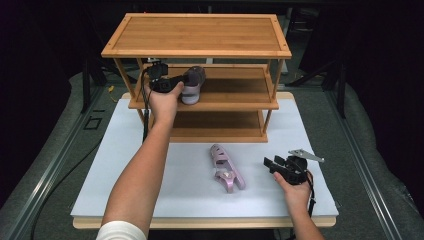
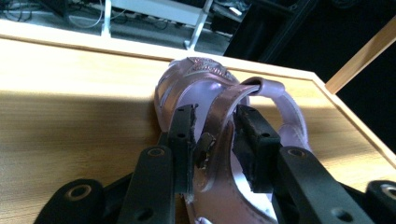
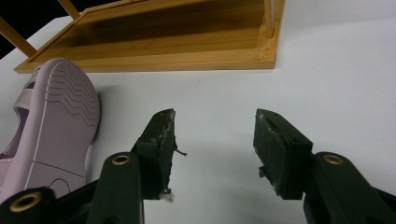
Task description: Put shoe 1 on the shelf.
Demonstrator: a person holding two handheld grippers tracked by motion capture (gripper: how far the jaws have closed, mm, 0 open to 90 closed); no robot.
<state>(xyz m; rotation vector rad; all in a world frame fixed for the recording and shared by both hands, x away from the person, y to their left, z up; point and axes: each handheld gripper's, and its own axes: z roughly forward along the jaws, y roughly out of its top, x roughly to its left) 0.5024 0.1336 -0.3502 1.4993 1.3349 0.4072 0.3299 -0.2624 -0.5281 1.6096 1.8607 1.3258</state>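
Note:
A mauve sandal (image 1: 194,84) rests on the middle board (image 1: 235,92) of a three-tier bamboo shelf (image 1: 197,35). My left gripper (image 1: 181,84) reaches in from the left and is shut on it. In the left gripper view the two jaws of the left gripper (image 2: 215,114) pinch the sandal's strap (image 2: 222,116) while the sandal (image 2: 201,74) sits on the board (image 2: 70,102). The matching sandal (image 1: 227,169) lies on its side on the white table (image 1: 320,145). My right gripper (image 1: 270,164) rests open to its right. The right gripper (image 3: 215,116) holds nothing; the sandal's sole (image 3: 60,121) is at its left.
The shelf stands at the far half of the table, and its bottom board (image 3: 163,60) lies just beyond the right gripper. Its top and bottom boards carry nothing. Dark floor and a metal rail (image 1: 55,160) flank the table.

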